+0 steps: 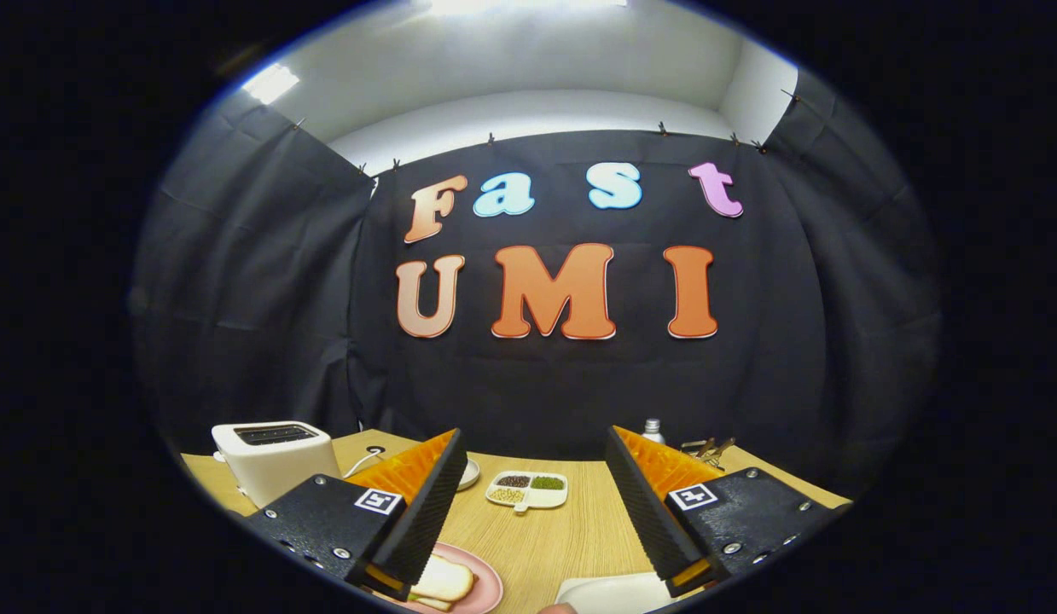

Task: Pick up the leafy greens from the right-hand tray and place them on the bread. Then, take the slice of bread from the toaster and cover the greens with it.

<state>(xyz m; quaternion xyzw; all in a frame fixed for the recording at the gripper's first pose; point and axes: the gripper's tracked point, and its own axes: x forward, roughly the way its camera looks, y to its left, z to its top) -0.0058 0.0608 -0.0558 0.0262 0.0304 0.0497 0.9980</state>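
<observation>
My gripper point(541, 573) is open above the wooden table point(571, 529), with nothing between its two black fingers. A slice of bread point(443, 582) lies on a pink plate point(487, 588) just beside and under the left fingertip. A white tray point(609, 594) peeks out by the right fingertip; the right finger hides most of it, and what it holds is not visible. The white toaster point(272, 459) stands at the table's back left, beyond the left finger. I cannot tell whether bread sits in its top slot.
A white divided dish point(528, 490) with small heaps of grains and something green sits mid-table beyond the fingers. A small white dish point(469, 473) lies behind the left finger. A bottle cap point(653, 429) and some clips point(707, 449) are at the back right.
</observation>
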